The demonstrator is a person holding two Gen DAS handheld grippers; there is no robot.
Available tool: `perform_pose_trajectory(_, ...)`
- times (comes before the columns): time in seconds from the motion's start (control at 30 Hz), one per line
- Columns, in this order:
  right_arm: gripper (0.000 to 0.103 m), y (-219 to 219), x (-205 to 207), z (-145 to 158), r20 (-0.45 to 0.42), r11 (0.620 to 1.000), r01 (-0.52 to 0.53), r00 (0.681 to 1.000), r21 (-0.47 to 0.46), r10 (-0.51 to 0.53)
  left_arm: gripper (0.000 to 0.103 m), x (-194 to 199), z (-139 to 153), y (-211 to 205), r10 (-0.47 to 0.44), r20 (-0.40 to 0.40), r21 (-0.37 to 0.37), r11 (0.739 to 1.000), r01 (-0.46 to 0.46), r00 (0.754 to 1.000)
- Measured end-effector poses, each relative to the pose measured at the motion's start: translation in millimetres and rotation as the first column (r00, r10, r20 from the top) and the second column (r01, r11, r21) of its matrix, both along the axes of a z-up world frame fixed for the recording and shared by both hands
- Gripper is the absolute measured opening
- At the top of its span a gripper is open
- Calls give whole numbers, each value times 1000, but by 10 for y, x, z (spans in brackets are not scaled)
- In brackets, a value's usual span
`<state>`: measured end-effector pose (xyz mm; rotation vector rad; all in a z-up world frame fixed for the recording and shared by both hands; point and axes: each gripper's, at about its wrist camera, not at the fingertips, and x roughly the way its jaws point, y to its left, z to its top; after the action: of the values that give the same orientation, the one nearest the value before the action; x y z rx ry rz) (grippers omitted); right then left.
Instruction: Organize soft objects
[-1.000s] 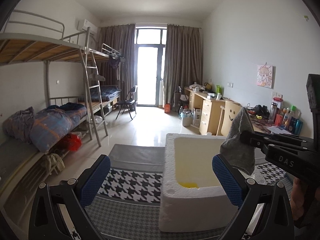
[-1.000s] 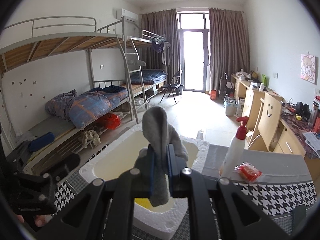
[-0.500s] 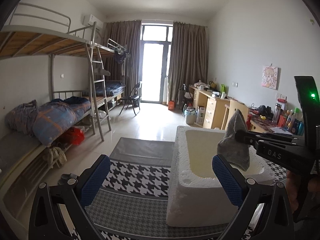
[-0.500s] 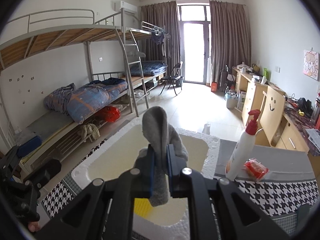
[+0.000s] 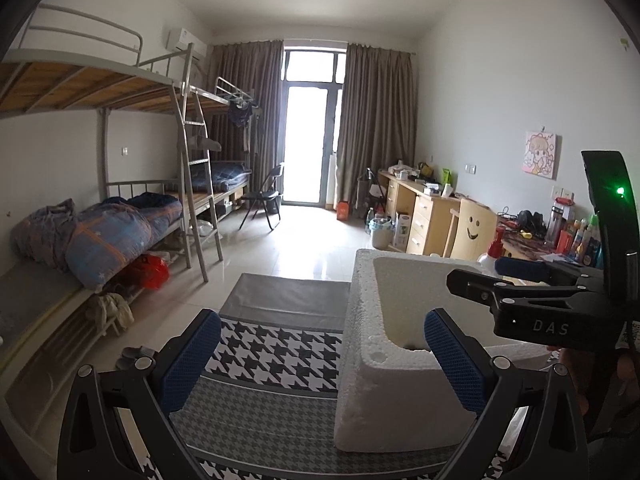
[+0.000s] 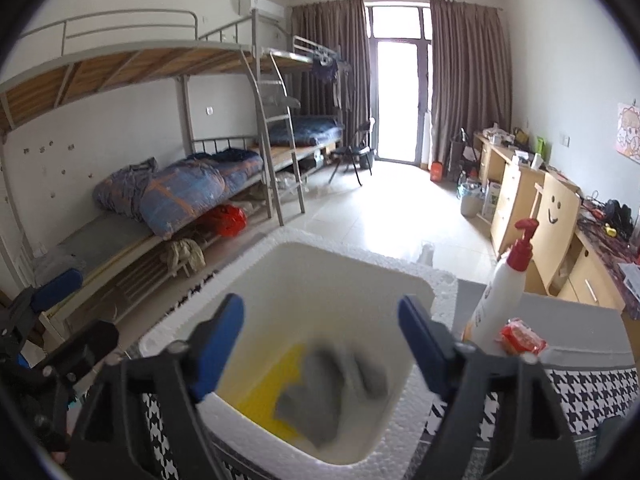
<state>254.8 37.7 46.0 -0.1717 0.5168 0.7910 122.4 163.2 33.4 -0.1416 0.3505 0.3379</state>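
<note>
Two tools hover by our white foam box (image 6: 416,280): the right tool (image 6: 320,340) is opening, nothing between its pads, grey cloth (image 6: 328,396) blurred inside the box; the left tool (image 5: 320,354) gapes empty. Next, fetch another soft item.

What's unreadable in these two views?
- Grey cloth in the foam box: right wrist view, motion-blurred, shape unclear.
- Yellow item: mostly under the cloth.
- Box floor: left wrist view, hidden by the near wall.
- Desk bottles: too small.
</note>
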Motion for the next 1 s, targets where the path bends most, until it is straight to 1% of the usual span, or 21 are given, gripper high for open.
perform_pose_trajectory(0.27, 85, 6, -24, 13, 1, 1000, -6, 1000, -9, 6, 102, -26, 7, 2, -3, 5, 4, 1000, 3, 1000)
perform_pose_trajectory(0.4, 85, -45, -44, 44, 18, 1000, -1, 1000, -9, 1, 102, -42, 13, -35, -12, 8, 6, 1000, 12, 1000)
perform_pose_trajectory(0.6, 85, -159, -111, 109, 36, 1000, 15, 999, 6, -15, 102, -73, 63, -103, -27, 20, 14, 1000, 26, 999)
perform_pose_trajectory(0.67, 85, -205, -123, 136, 37, 1000, 20, 999, 15, -20, 102, -91, 90, -138, -34, 23, 26, 999, 34, 999)
perform_pose_trajectory(0.77, 85, -282, -157, 178, 42, 998, 34, 998, 47, -36, 102, -128, 124, -191, -42, 28, 45, 998, 41, 999)
perform_pose_trajectory(0.87, 101, -348, -153, 195, 39, 996, 53, 998, 77, -56, 102, -149, 156, -223, -47, 32, 50, 998, 46, 998)
perform_pose_trajectory(0.93, 101, -385, -161, 204, 48, 993, 74, 996, 88, -79, 102, -167, 171, -241, -53, 33, 50, 997, 52, 998)
perform_pose_trajectory(1.0, 101, -416, -171, 216, 48, 993, 75, 996, 91, -79, 102, -190, 188, -268, -59, 36, 51, 997, 58, 998)
